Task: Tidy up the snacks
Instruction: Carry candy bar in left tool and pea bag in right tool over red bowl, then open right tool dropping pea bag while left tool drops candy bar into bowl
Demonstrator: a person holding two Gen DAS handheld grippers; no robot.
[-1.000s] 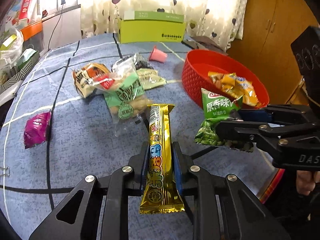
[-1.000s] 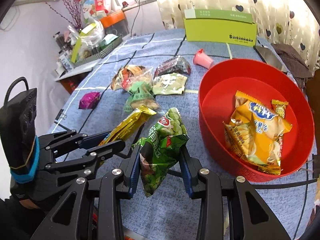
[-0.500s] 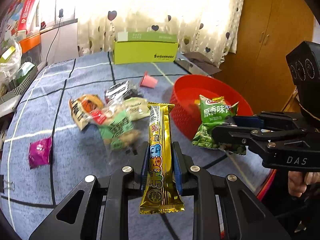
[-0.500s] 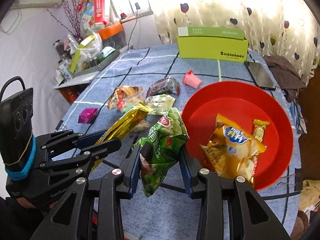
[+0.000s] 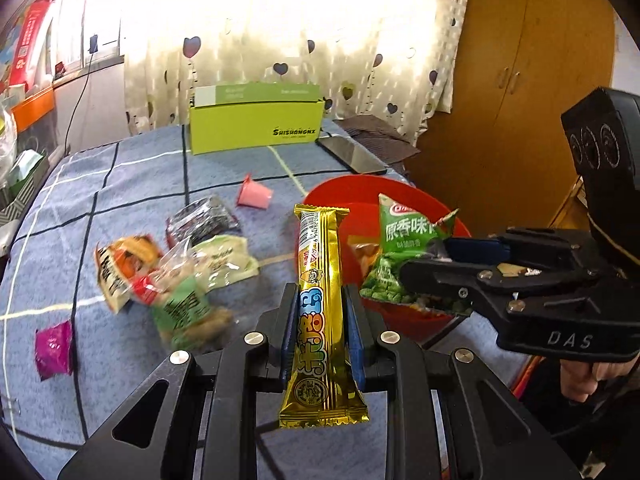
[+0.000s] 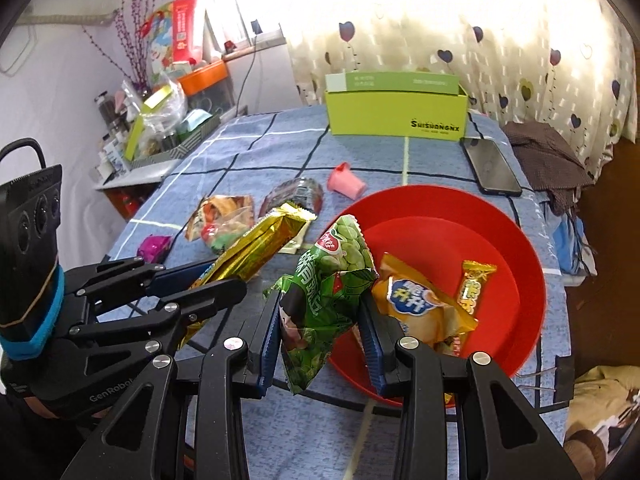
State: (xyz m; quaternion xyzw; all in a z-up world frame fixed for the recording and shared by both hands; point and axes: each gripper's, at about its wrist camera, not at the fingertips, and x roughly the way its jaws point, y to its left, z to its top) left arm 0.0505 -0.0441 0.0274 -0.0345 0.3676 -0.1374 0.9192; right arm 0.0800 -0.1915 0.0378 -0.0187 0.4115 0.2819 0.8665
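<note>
My left gripper (image 5: 320,320) is shut on a long gold snack bar (image 5: 320,304), held upright above the blue checked tablecloth; the bar also shows in the right wrist view (image 6: 256,240). My right gripper (image 6: 320,312) is shut on a green pea snack bag (image 6: 328,280), held at the near left rim of the red bowl (image 6: 508,248). The bag also shows in the left wrist view (image 5: 404,256), in front of the red bowl (image 5: 340,192). In the bowl lie an orange chip bag (image 6: 420,304) and a small gold bar (image 6: 474,284).
Several loose snack packs (image 5: 176,272) lie left of the bowl, with a dark pack (image 5: 202,222), a pink cup (image 5: 254,196) and a magenta packet (image 5: 54,346). A green box (image 5: 256,120) and a phone (image 5: 350,154) sit at the far edge. A wooden cabinet stands at the right.
Both grippers have risen and drawn back with their snacks still held; the table and the bowl look farther and lower now. The loose snacks have not moved.
</note>
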